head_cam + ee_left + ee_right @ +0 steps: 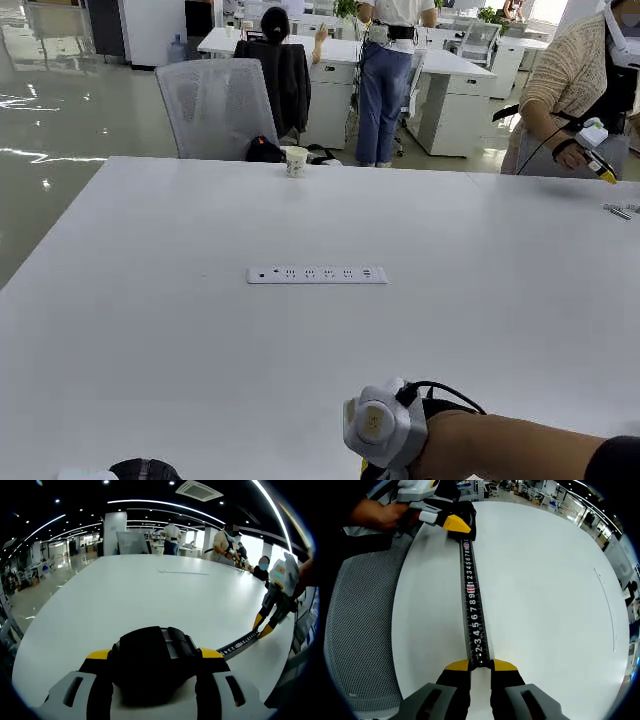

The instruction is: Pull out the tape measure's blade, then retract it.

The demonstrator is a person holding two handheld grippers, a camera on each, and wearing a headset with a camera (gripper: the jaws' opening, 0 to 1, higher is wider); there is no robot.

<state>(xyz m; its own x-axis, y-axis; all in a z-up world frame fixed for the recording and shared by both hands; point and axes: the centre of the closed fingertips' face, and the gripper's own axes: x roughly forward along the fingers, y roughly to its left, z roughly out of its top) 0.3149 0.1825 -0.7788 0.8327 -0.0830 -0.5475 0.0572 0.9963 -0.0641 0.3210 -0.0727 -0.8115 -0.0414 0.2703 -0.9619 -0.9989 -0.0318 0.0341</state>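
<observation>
Tape measure, held between two claws, blade extended. Case (150,655): black, rounded, clamped across its sides by the left claw (155,653), whose yellow tips are pressed against it on either side. Blade (472,605): dark, printed face up, with white numerals and a red mark partway along. Its tip end is pinched in the right claw (481,666), whose yellow tips are drawn together on it with no gap to be seen. Position: the tape measure is stretched over the white tabletop (545,605), close to the edge at which a grey mesh chair (362,630) stands; whether the blade rests on the surface or is held just above it cannot be told. Long axis: straight from case to right claw, roughly parallel to that edge, the numerals rising toward the case and the tip pointing away from it. Step in hand, as judged: the pull-out, at or near its full draw. Next move, as judged: retraction, for which the pinched tip would need to be brought back toward the case under control, the case being kept clamped.
</observation>
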